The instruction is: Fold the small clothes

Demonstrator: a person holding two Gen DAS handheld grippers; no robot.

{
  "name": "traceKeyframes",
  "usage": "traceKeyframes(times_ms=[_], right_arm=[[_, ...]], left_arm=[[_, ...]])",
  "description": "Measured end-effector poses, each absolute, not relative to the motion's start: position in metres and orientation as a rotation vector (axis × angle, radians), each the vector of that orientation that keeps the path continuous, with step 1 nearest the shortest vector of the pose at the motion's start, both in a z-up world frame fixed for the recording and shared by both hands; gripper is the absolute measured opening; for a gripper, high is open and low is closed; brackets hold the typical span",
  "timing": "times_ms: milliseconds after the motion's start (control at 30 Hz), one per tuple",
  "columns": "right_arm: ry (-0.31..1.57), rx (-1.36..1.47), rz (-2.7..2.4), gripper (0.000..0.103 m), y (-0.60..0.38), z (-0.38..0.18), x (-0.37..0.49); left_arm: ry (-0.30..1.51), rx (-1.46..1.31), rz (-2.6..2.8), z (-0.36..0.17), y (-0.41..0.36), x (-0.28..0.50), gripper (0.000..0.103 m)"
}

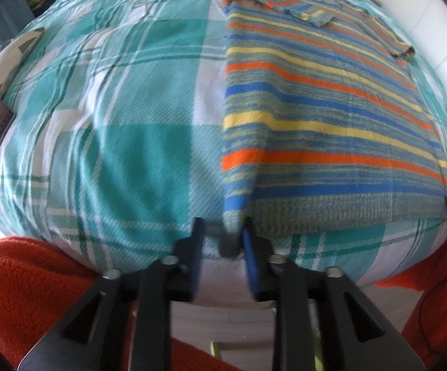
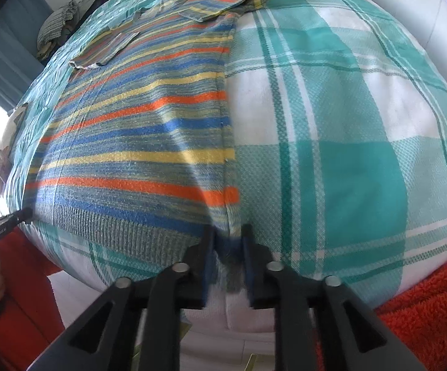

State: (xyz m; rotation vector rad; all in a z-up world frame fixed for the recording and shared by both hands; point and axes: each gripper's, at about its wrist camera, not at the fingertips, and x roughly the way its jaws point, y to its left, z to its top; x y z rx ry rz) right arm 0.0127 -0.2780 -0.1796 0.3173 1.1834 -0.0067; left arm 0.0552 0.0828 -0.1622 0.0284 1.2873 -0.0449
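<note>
striped sweater (image 1: pixel 316 108) flat on plaid-covered bed (image 1: pixel 130 154)
</note>
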Motion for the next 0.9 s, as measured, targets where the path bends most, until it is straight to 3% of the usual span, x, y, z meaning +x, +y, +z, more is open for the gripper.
traceKeyframes(times_ms=[33, 67, 200, 333, 433, 567, 700, 833, 900], right_arm=[[1.187, 0.329, -0.02, 0.036, -0.281, -0.178, 0.01], [1.188, 0.335, -0.034, 0.038, -0.282, -0.177, 0.008], [1.157, 0.31, -0.127, 0.039, -0.291, -0.156, -0.004], [1.038, 0.206, -0.155, 0.04, -0.283, -0.115, -0.007], [0.977, 0.18, -0.058, 0.048, -0.261, -0.097, 0.007], [0.982, 0.145, 0.098, 0.049, -0.226, -0.117, 0.035], [1.223, 0.149, 0.117, 0.049, -0.221, -0.182, 0.042], [1.261, 0.071, 0.145, 0.049, -0.229, -0.166, 0.028], [1.189, 0.021, 0.159, 0.049, -0.24, -0.134, 0.038]], left_arm=[[1.293, 0.025, -0.024, -0.16, 0.086, 0.055, 0.048], [1.294, 0.014, -0.01, -0.156, 0.089, 0.054, 0.048], [1.231, -0.011, 0.057, -0.126, 0.1, 0.045, 0.05], [1.108, 0.018, 0.04, -0.091, 0.085, 0.053, 0.063], [1.048, 0.041, -0.034, -0.081, 0.057, 0.074, 0.068], [1.043, 0.103, -0.117, -0.102, 0.021, 0.093, 0.074], [1.212, 0.258, -0.118, -0.157, 0.005, 0.092, 0.074], [1.186, 0.346, -0.118, -0.151, 0.011, 0.064, 0.075], [1.126, 0.308, -0.117, -0.133, 0.015, 0.057, 0.075]])
